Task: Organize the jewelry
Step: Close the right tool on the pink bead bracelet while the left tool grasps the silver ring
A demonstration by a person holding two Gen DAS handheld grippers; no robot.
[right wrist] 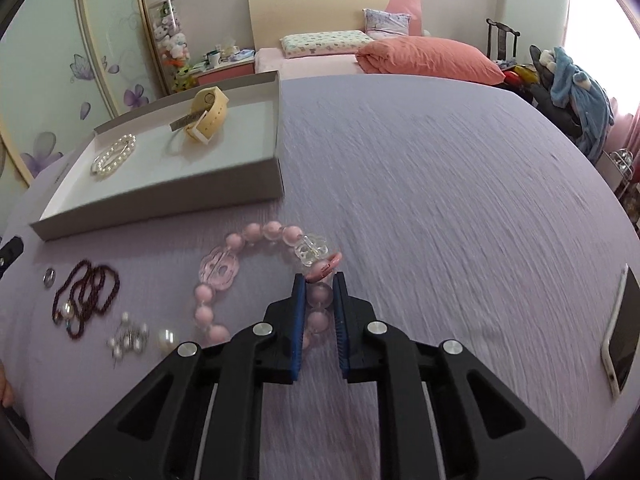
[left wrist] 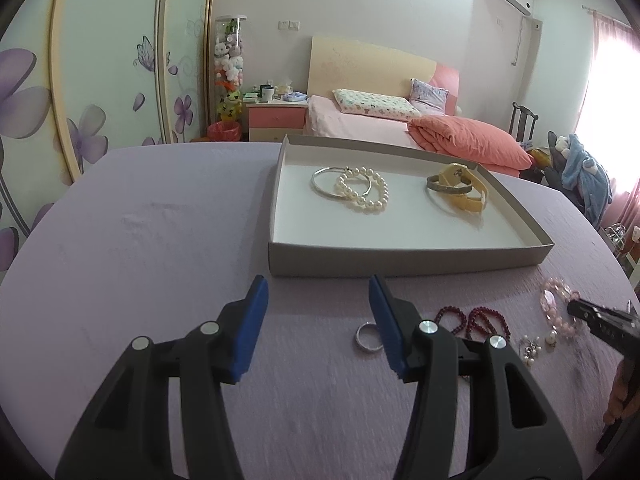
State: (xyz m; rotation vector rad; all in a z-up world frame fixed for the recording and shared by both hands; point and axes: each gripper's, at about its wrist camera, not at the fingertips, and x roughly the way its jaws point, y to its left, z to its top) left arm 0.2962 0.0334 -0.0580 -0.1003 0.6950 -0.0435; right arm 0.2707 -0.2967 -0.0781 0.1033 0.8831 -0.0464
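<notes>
Your pink bead bracelet, large round beads with a clear flower charm, lies on the lilac cloth just in front of the grey tray. Left of it sit dark red beads and pearl earrings. Your left gripper hangs spread and empty. Your right gripper pinches a bracelet bead.
</notes>
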